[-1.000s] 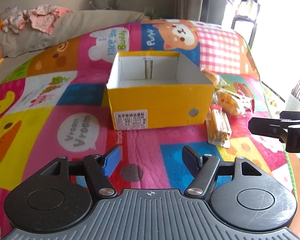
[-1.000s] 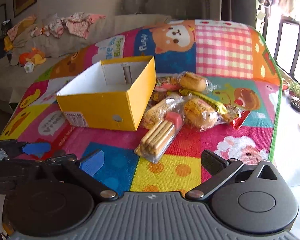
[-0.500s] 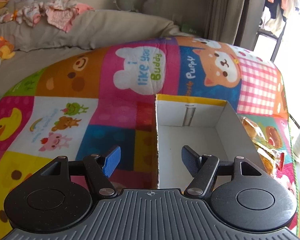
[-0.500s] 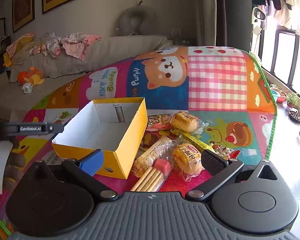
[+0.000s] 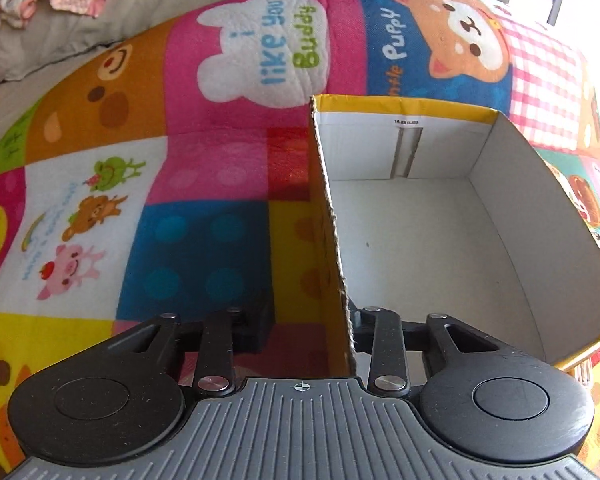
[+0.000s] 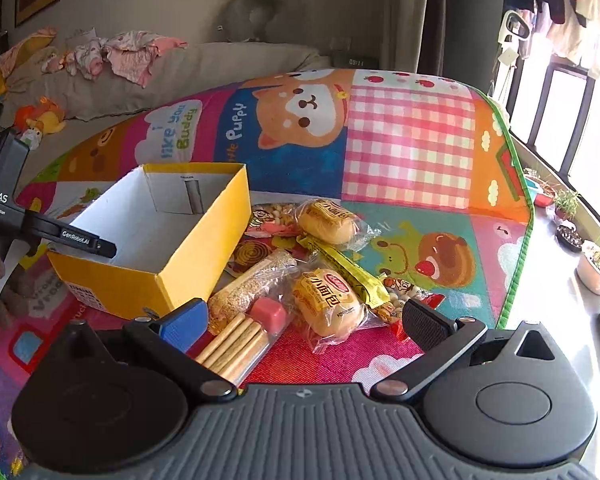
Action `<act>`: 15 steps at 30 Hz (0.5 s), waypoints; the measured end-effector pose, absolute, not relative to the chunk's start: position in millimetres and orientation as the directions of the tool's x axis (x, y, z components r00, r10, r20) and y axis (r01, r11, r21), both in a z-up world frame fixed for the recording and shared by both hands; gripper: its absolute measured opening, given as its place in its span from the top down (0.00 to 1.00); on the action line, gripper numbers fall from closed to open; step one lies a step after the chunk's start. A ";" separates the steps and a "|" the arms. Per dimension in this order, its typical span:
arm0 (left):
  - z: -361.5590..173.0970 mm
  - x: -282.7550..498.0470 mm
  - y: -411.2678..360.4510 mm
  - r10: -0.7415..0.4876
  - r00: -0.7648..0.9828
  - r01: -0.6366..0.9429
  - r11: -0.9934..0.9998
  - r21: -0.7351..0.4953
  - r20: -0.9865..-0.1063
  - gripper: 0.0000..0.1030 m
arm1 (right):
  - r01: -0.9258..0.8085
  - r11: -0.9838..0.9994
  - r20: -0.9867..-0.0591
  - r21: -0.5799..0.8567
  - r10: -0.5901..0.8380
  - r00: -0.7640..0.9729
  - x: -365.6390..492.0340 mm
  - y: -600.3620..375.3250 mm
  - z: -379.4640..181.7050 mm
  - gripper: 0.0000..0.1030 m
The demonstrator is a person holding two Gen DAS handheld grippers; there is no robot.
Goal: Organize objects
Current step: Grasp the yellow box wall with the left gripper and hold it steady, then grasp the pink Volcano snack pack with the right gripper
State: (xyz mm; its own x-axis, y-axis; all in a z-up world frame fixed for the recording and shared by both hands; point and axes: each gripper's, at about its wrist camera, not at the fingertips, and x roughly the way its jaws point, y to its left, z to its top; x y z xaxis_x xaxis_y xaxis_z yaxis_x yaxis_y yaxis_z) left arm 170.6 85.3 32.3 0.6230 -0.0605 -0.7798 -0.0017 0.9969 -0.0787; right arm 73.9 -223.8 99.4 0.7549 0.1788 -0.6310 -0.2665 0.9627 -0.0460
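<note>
An empty yellow cardboard box (image 5: 420, 248) with a white inside stands on the colourful play mat (image 5: 204, 240). My left gripper (image 5: 310, 320) straddles the box's left wall, one finger outside and one inside. Its jaws are closing with the wall between them, and a gap still shows at the outer finger (image 5: 260, 320). In the right wrist view the box (image 6: 204, 240) has wrapped snacks piled on its right: two buns (image 6: 328, 304), a biscuit-stick pack (image 6: 236, 344) and a sesame bar (image 6: 252, 284). My right gripper (image 6: 304, 320) hovers open above these snacks, holding nothing.
A grey sofa (image 6: 204, 68) with baby clothes and soft toys runs behind the mat. Potted plants (image 6: 596, 264) and a window line the floor on the right, past the mat's green edge (image 6: 516, 280). More small snack packets (image 6: 276, 220) lie beside the box.
My left gripper moved from in front of the box to over its left wall, and its jaws narrowed around that wall. The right gripper shifted slightly, and its jaws stayed wide.
</note>
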 end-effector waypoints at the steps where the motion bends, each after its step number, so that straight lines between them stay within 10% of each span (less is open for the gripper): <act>1: 34.0 168.4 84.5 -0.051 0.636 -0.001 0.998 -0.067 -0.770 0.89 | -0.260 0.964 -0.633 -0.047 0.173 0.755 76.6 -225.5 97.0 0.00; 15: 46.0 126.9 115.2 0.034 0.678 -0.158 0.982 -0.100 -0.734 0.91 | -0.211 0.977 -0.714 0.022 0.163 0.680 99.2 -232.3 53.2 0.00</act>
